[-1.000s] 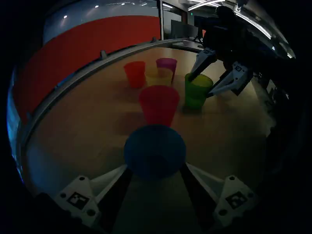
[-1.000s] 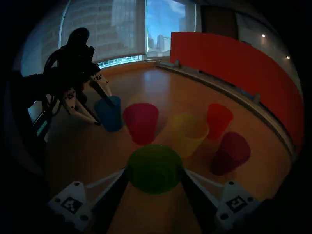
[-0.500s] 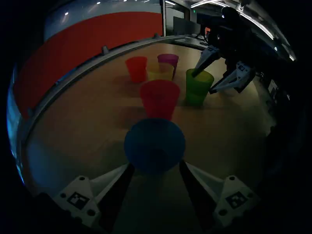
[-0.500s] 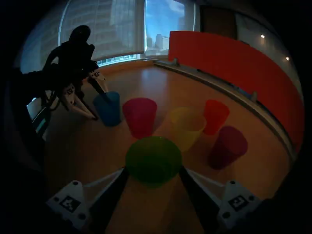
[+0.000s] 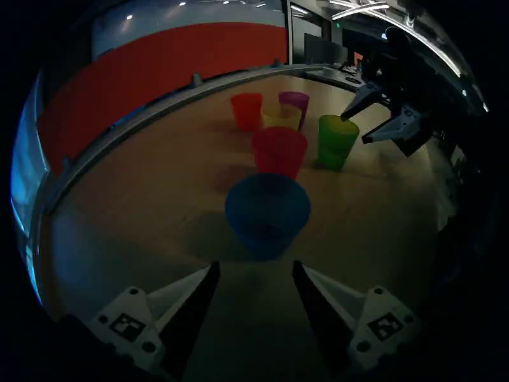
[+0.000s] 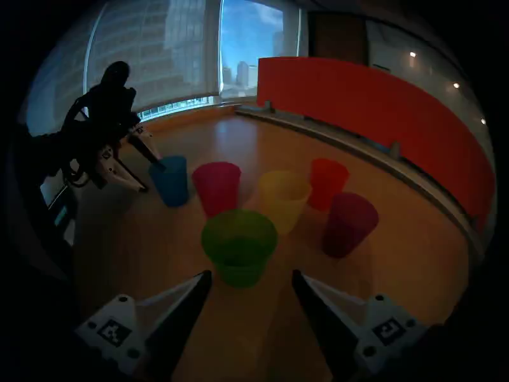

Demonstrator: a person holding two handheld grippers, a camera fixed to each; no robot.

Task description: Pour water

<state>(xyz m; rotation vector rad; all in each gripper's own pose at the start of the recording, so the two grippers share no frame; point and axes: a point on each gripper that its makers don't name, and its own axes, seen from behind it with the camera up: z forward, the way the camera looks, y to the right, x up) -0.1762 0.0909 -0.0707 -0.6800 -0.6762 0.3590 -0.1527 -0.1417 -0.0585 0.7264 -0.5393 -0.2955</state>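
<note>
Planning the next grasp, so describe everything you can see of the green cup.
The green cup is a translucent plastic-looking tumbler, tapered from a wide round rim to a narrower base. It stands upright, mouth up, on the wooden table, before the right gripper, whose open fingers flank its base without appearing to touch it. It stands apart from the pink cup and yellow cup behind it. Whether it holds water is too dim to tell.

Left gripper (image 5: 254,265): jaws spread wide. Right gripper (image 6: 250,274): jaws spread wide.
</note>
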